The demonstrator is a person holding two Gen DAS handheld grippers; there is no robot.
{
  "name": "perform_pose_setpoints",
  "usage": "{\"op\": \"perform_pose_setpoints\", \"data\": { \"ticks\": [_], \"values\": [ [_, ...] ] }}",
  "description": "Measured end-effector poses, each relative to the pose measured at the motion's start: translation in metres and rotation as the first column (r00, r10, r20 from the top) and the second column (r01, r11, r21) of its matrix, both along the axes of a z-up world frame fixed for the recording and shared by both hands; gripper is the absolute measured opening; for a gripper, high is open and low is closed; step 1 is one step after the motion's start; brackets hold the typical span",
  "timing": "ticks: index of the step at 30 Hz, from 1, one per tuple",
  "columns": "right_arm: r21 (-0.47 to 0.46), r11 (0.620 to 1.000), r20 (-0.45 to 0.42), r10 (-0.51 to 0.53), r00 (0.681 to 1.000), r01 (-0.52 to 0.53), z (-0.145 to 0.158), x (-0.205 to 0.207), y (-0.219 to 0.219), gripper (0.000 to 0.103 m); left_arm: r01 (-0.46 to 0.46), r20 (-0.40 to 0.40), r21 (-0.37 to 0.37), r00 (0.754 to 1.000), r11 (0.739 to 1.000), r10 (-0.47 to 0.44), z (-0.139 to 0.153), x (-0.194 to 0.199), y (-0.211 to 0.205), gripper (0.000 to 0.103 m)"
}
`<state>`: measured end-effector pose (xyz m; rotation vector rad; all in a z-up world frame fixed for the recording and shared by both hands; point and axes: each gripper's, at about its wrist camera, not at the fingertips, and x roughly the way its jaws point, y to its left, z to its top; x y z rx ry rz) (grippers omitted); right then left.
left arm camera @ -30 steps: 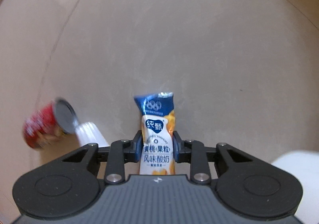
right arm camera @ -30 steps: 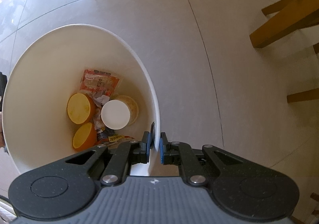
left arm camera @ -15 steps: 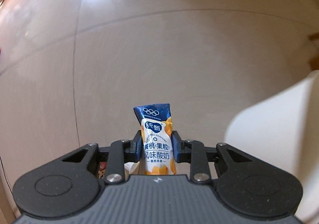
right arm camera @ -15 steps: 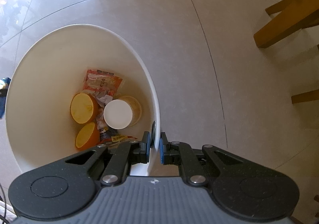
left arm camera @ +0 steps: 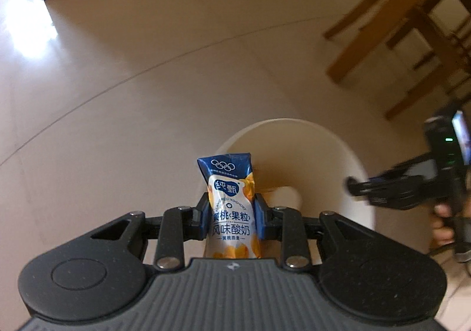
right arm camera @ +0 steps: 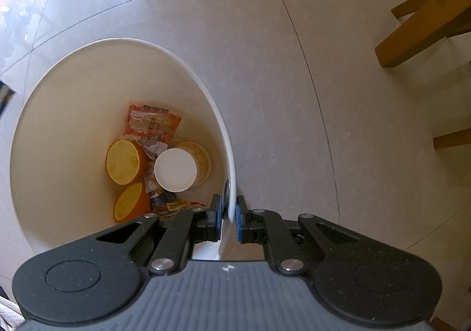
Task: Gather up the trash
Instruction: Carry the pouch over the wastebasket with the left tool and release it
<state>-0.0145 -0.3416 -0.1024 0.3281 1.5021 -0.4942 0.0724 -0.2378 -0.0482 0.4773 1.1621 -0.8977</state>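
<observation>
Above the white bin [left arm camera: 297,154], the left gripper [left arm camera: 230,220] clamps a yogurt pouch [left arm camera: 232,207], not yet released. The right gripper [right arm camera: 228,220] pinches the bin's rim [right arm camera: 232,172]. Wrappers [right arm camera: 150,125] and cups [right arm camera: 176,169] already lie inside; the pouch remains to drop.

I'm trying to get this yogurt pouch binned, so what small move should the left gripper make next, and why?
Probably carry it a little further forward over the bin's mouth, then let go. The left gripper is shut on the yogurt pouch, which looks to be near the white bin's close edge, while the right gripper pinches the rim, steadying it.
</observation>
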Motion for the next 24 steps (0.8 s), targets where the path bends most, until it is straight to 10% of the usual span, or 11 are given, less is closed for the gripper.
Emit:
{"op": "perform_pose_setpoints", "data": {
  "ticks": [5, 18, 24],
  "values": [
    [0.005, 1.0, 0.002, -0.005, 1.0, 0.005, 0.0, -0.001, -0.001, 0.011, 0.042, 0.037, -0.003, 0.998, 0.999, -0.042, -0.005, -0.017, -0.016, 0.079],
    [-0.007, 1.0, -0.002, -0.006, 1.0, 0.006, -0.001, 0.001, 0.0, 0.011, -0.108, 0.111, -0.025, 0.988, 0.994, 0.11, -0.011, 0.019, 0.049, 0.084],
    [-0.005, 1.0, 0.003, -0.011, 1.0, 0.011, -0.001, 0.0, 0.001, 0.011, -0.333, 0.161, 0.008, 0.931, 0.943, 0.328, -0.059, 0.064, 0.126, 0.095]
  ]
}}
